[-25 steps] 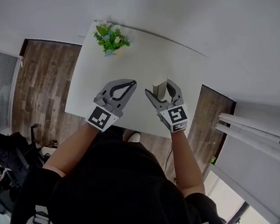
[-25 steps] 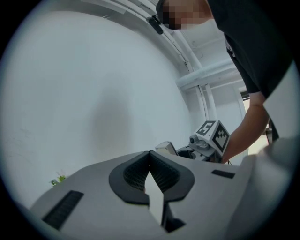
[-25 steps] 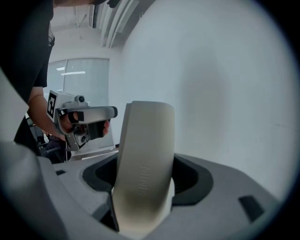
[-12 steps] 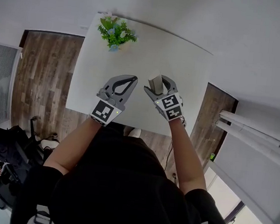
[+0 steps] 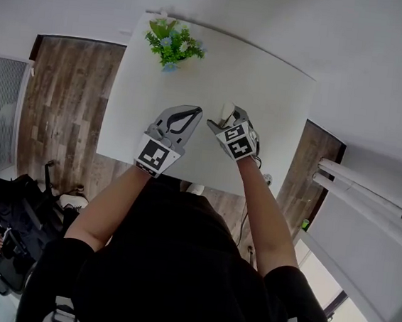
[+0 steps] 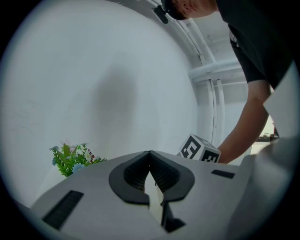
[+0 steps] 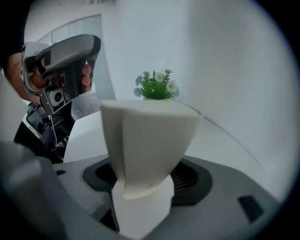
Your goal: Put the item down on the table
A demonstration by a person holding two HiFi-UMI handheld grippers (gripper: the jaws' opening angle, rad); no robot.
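Note:
A pale cream wedge-shaped block stands between the jaws of my right gripper, which is shut on it. In the head view the block shows just past the right gripper, over the near middle of the white table. Whether the block touches the tabletop cannot be told. My left gripper hangs close beside it on the left, shut with nothing in it. Its ribbed pads meet at the tip.
A small pot of green leaves and pale blue flowers stands at the table's far left edge. It shows ahead of both grippers. A white wall runs behind the table. Dark wood floor lies on either side.
The right gripper has tipped forward with the block and drawn a little left, nearer the left gripper. The left gripper has stayed shut and hardly moved.

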